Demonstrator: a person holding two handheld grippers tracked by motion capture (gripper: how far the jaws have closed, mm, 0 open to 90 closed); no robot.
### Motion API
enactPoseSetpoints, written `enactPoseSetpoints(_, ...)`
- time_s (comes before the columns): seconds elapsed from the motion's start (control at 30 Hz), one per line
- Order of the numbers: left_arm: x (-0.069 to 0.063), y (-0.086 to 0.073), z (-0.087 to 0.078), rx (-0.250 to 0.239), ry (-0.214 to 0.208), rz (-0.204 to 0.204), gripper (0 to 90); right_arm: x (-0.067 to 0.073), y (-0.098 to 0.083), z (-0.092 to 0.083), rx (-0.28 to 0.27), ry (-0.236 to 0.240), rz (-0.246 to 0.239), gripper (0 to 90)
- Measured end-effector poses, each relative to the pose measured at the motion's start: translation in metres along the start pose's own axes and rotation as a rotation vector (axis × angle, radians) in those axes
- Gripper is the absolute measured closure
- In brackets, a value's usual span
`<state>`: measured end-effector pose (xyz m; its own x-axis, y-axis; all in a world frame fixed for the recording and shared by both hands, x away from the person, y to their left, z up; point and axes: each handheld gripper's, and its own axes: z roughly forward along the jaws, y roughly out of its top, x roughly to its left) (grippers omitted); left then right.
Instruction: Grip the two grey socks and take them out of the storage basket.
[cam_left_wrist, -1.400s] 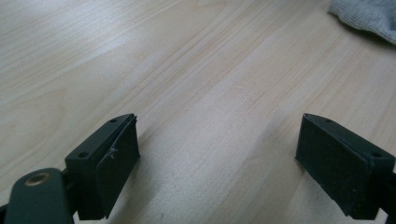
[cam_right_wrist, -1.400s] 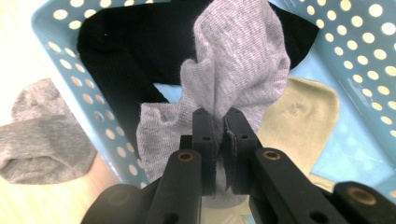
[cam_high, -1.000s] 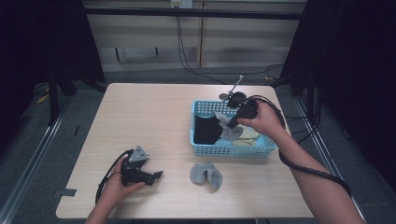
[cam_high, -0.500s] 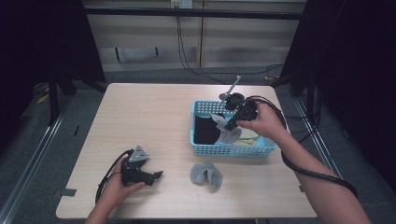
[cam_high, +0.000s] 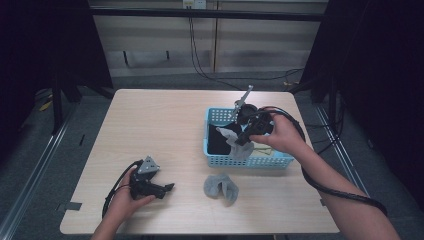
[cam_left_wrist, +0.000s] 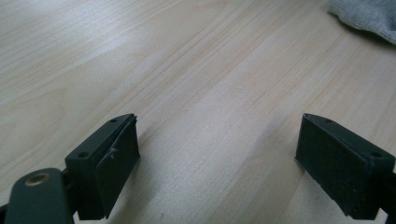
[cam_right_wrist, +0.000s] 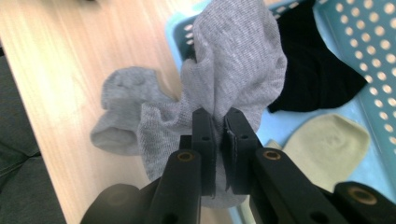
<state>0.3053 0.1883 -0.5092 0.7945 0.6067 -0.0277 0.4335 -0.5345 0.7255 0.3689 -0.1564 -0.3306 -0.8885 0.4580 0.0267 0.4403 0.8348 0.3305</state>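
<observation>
Your right gripper (cam_right_wrist: 218, 128) pinched a grey sock (cam_right_wrist: 238, 65) above the basket (cam_high: 248, 160); left gripper (cam_left_wrist: 219, 154) gaped empty. That thin fold between the fingers risked slipping out.

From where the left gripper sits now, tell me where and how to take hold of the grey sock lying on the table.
Grip the grey sock at its raised fold along the middle, coming straight down from above. It lies crumpled and flat on the table, so its edges give the fingers little to pinch, while the bunched ridge probably stands high enough. The left gripper is open and points toward it already.
</observation>
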Motion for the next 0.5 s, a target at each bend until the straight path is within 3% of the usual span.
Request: enactPoseSetpoints(0.5,0.000,0.000,0.000,0.007,-0.001,0.008,12.5,0.031,0.012,0.012,-0.011,0.052,-0.093,84.5)
